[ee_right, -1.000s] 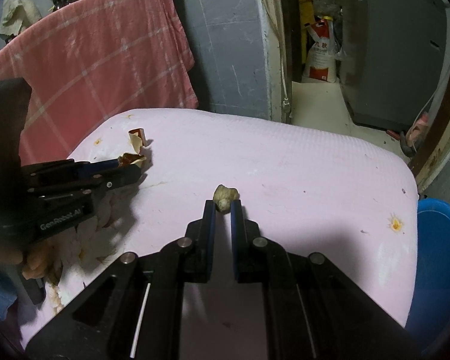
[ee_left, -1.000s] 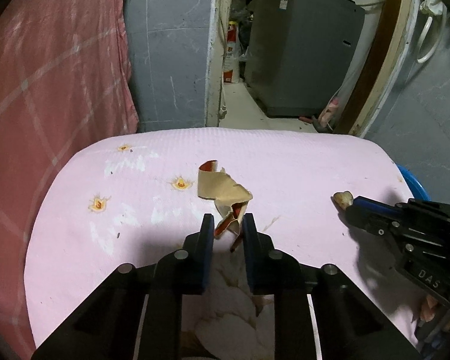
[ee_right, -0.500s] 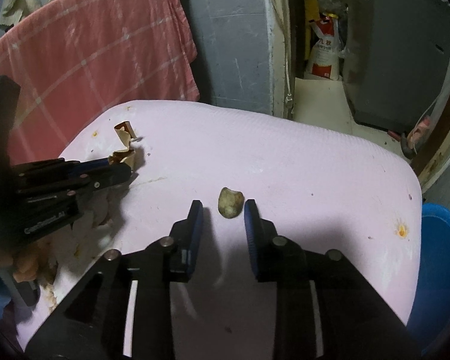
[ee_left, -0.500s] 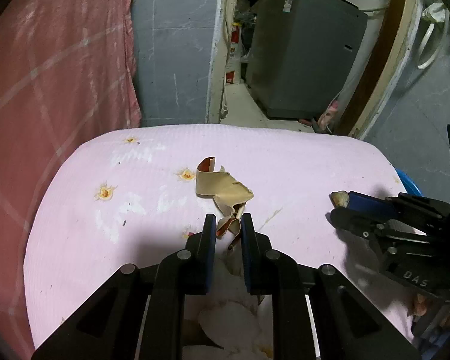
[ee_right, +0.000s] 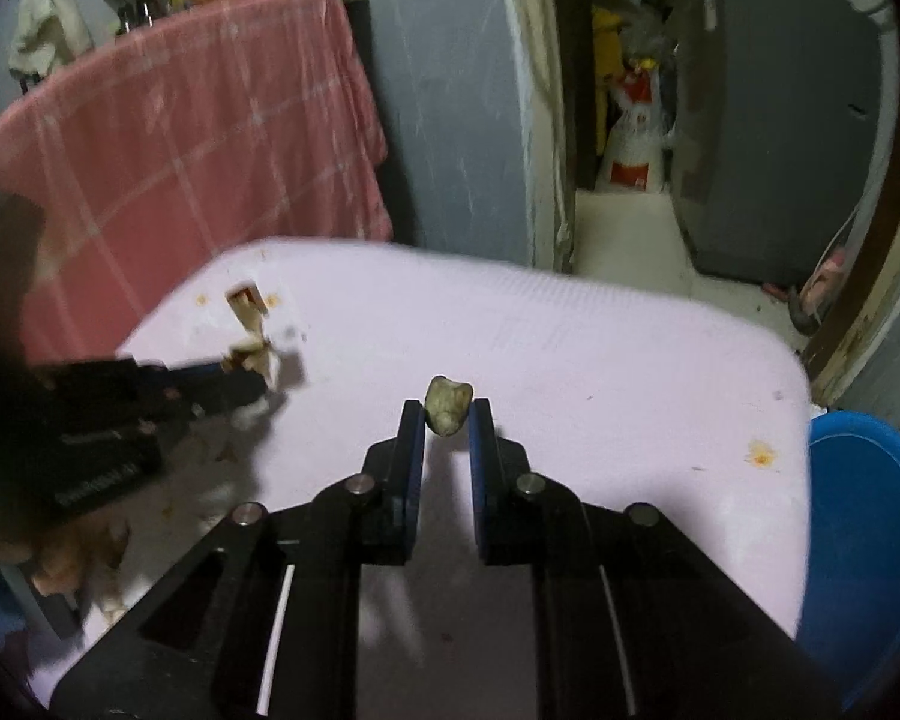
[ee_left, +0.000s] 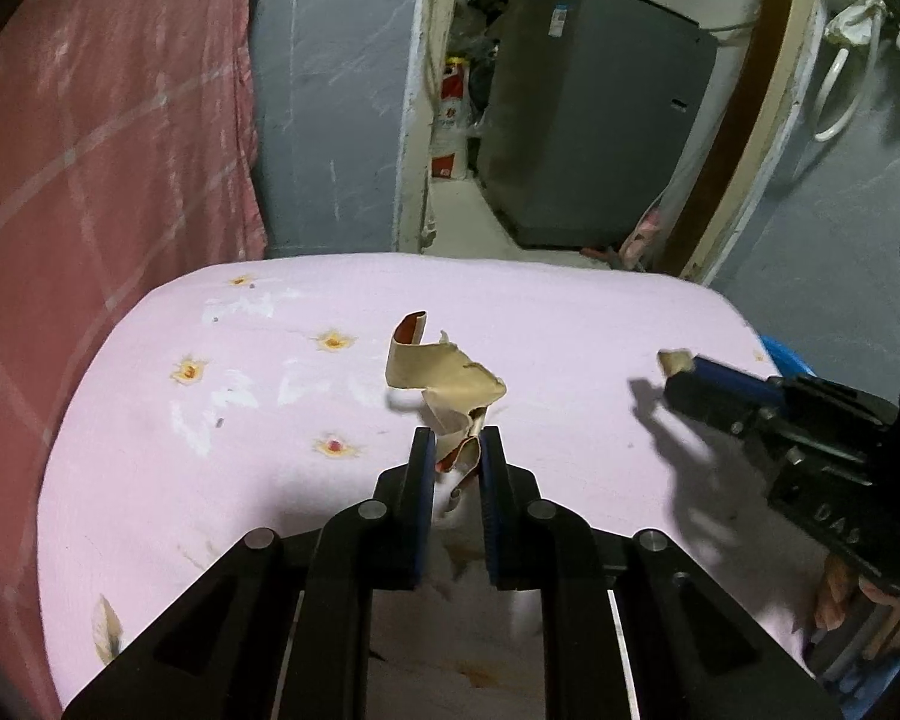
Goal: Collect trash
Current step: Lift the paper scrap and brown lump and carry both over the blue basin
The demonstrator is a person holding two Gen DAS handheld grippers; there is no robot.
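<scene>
My left gripper (ee_left: 456, 441) is shut on a curled tan and red wrapper (ee_left: 444, 375) and holds it a little above the pink table (ee_left: 258, 420). My right gripper (ee_right: 446, 414) is shut on a small beige lump of trash (ee_right: 446, 405), lifted off the table (ee_right: 600, 372). The right gripper also shows at the right of the left wrist view (ee_left: 684, 375), with the lump (ee_left: 673, 360) at its tips. The left gripper with the wrapper (ee_right: 249, 324) shows blurred at the left of the right wrist view.
A blue bin (ee_right: 864, 546) stands beside the table's right edge. A pink checked cloth (ee_left: 90, 150) hangs at the left. A grey appliance (ee_left: 594, 138) stands beyond a doorway behind the table. Food scraps (ee_right: 78, 564) lie near the table's front left.
Half a second ago the right jaws stood open around the lump; now they are closed on it and it is raised. The left gripper has lifted the wrapper off the table.
</scene>
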